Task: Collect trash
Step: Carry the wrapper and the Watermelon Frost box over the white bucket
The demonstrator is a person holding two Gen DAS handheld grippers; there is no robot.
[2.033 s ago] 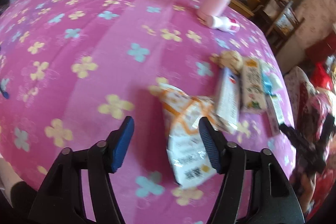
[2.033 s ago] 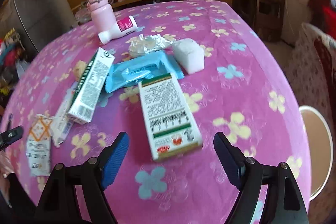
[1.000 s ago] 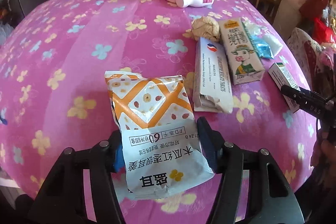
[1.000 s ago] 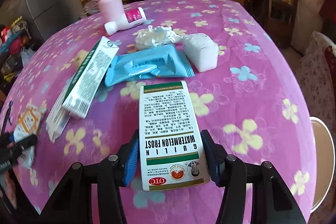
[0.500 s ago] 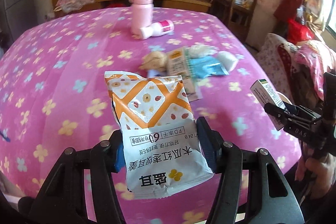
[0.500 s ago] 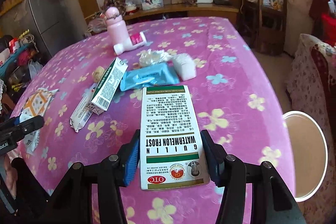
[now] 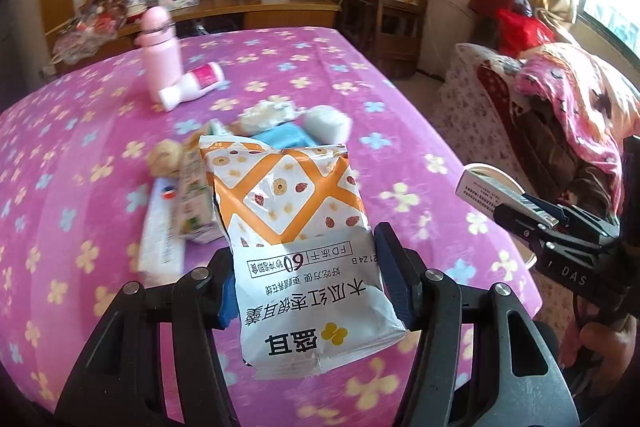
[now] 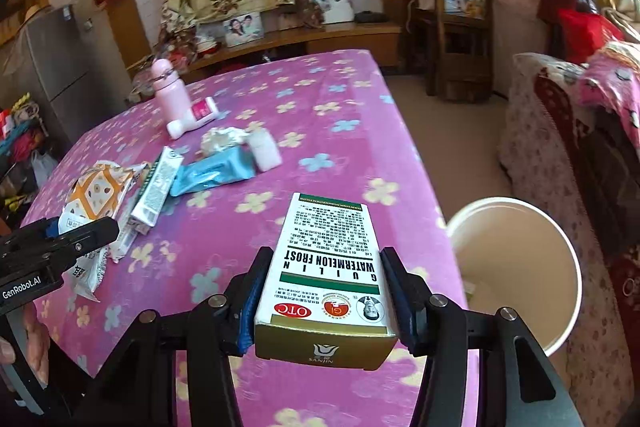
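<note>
My left gripper (image 7: 308,271) is shut on an orange and white snack bag (image 7: 296,227) and holds it above the pink flowered table (image 7: 80,131). My right gripper (image 8: 324,291) is shut on a white and green medicine box (image 8: 332,255), held above the table's right edge beside a white bin (image 8: 516,267) on the floor. The right gripper and its box (image 7: 492,195) show at the right of the left wrist view. The left gripper with the bag (image 8: 96,195) shows at the left of the right wrist view.
On the table lie a green and white carton (image 8: 158,187), a blue wrapper (image 8: 216,171), a white block (image 8: 264,147), crumpled paper (image 8: 220,139), a pink bottle (image 8: 170,91) and a small white bottle (image 8: 196,117). A covered armchair (image 8: 580,131) stands at the right.
Both grippers closed on their items and lifted them off the table. They have moved back and to the right, so the white bin now shows larger beside the medicine box.
</note>
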